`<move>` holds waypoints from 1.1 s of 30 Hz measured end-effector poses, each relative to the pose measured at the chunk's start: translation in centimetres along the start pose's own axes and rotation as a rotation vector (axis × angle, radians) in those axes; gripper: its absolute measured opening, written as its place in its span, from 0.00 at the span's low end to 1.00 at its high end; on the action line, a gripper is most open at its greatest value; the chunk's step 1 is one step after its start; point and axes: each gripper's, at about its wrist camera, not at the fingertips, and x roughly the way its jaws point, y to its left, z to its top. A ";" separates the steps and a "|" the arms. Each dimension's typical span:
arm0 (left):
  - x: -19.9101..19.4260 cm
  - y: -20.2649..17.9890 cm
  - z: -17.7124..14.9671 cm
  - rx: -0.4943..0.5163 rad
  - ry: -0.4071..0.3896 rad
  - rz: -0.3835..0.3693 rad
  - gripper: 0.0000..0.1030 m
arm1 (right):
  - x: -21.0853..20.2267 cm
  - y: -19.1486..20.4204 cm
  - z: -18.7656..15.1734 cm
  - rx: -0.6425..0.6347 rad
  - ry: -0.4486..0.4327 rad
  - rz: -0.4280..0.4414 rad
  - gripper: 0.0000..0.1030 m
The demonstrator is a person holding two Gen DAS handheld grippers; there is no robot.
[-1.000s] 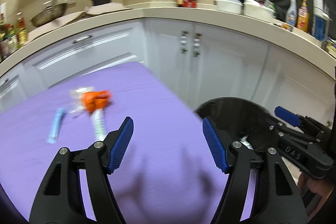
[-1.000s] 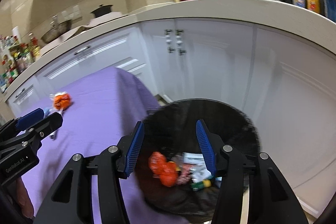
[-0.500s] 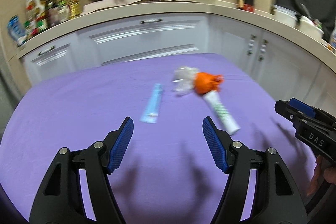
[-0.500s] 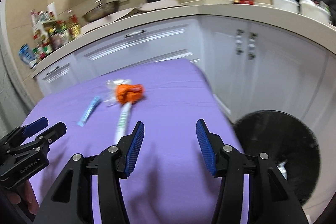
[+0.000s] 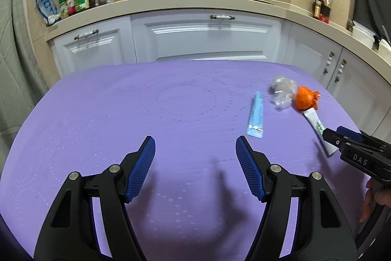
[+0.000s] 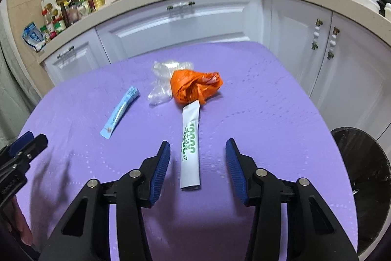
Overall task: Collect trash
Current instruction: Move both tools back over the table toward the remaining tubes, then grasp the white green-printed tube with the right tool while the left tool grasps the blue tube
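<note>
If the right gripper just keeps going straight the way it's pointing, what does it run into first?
Most likely the white sachet with green print: it lies lengthwise between the open jaws of the right gripper, which holds nothing. Beyond it sits the crumpled orange bag. Depth is hard to judge, so the purple tablecloth may come first.

Sachet point(image 6: 190, 149) before crumpled bag point(image 6: 194, 86), packet point(image 6: 120, 111) left, bin point(image 6: 363, 177) right

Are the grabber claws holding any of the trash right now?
No, both are open and empty. The right gripper hovers over the white sachet without touching it; the left gripper is above bare purple tablecloth.
</note>
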 end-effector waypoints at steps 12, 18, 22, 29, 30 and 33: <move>1.6 -0.3 0.3 -0.007 0.027 -0.047 0.65 | 1.2 0.5 0.2 -0.021 0.061 -0.012 0.16; 2.5 -2.2 0.6 0.012 0.040 -0.081 0.65 | 0.3 -0.2 0.0 -0.015 0.036 -0.007 0.15; 3.2 -4.0 1.1 0.037 0.049 -0.101 0.65 | -0.3 -1.3 -0.3 -0.002 0.020 -0.015 0.15; 4.7 -7.1 2.2 0.091 0.055 -0.113 0.65 | -0.7 -4.0 0.5 0.035 -0.008 -0.034 0.15; 4.9 -7.5 2.3 0.100 0.058 -0.113 0.65 | -0.6 -4.2 0.7 0.038 -0.010 -0.036 0.15; 5.7 -8.4 2.4 0.119 0.067 -0.103 0.65 | -0.3 -5.0 1.1 0.044 -0.015 -0.035 0.15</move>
